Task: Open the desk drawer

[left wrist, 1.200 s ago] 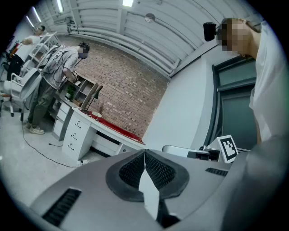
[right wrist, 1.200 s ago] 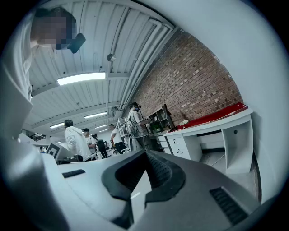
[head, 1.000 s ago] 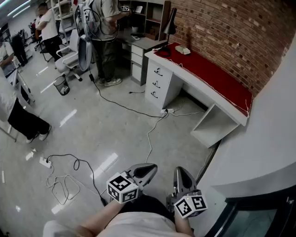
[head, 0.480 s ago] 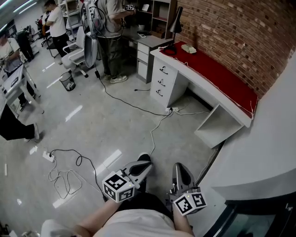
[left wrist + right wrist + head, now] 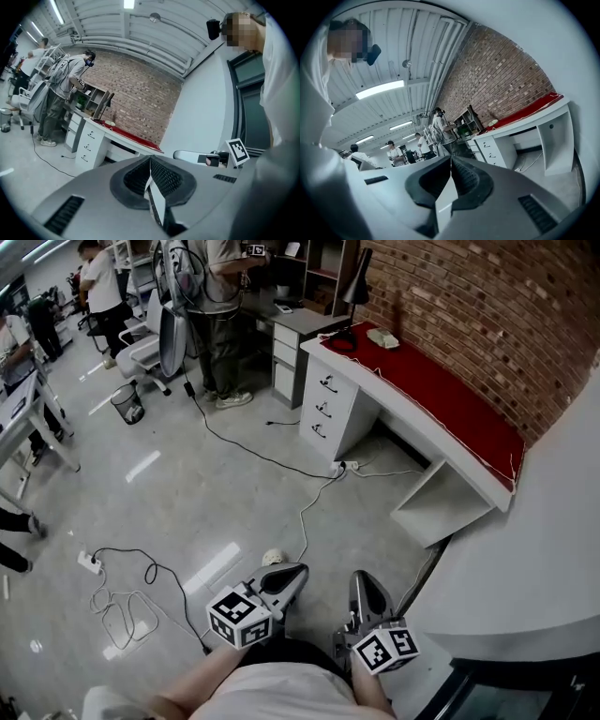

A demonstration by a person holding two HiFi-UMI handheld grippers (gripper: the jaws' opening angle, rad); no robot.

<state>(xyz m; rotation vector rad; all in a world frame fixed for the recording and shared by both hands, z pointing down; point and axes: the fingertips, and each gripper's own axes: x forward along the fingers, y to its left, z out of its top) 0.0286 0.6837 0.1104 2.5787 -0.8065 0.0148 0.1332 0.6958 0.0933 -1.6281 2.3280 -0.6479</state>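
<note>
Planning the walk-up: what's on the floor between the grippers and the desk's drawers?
In the head view, mostly bare grey floor, crossed by a white cable running to a power strip just short of the drawers.

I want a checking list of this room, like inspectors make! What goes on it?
Surface: white desk with a red cloth on top.
Job's things: three drawers, all shut, well away from both tools.
Clutter: black lamp and a small pale thing on the cloth.
Grippers: left tool and right tool both shut, holding nothing.
Cables: white cable and black loops on the floor.
Surroundings: brick wall, bin, people at other desks.
</note>
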